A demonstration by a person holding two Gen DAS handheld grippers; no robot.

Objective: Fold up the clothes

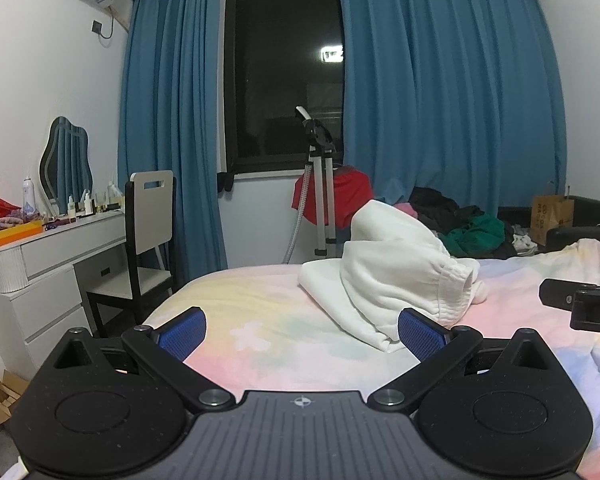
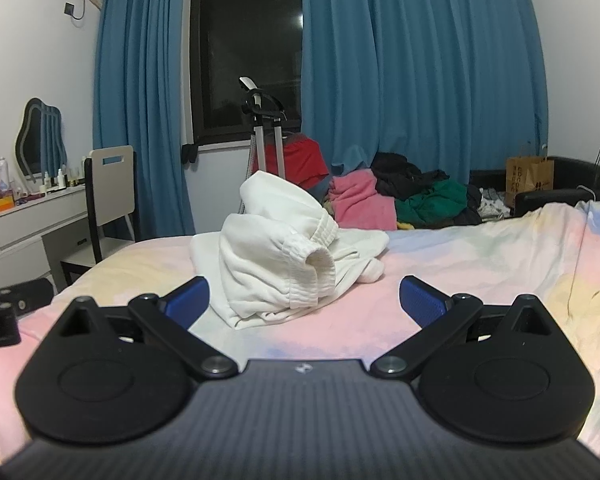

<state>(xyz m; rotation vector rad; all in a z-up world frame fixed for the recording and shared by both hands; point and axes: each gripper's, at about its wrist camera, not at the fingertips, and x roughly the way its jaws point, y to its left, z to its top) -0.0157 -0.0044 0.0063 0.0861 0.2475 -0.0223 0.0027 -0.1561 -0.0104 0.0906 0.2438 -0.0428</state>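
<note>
A crumpled white garment (image 2: 284, 248) sits in a heap on a pastel bed (image 2: 480, 248), at the centre of both views. The left gripper (image 1: 302, 332) and right gripper (image 2: 304, 300) hover low in the frame, both spread wide and holding nothing. Blue curtains (image 2: 400, 60) fill the background.

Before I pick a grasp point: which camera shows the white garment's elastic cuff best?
The right wrist view: the white garment's elastic cuff faces the camera, centred. In the left wrist view the cuff sits off to the right, turned sideways.
</note>
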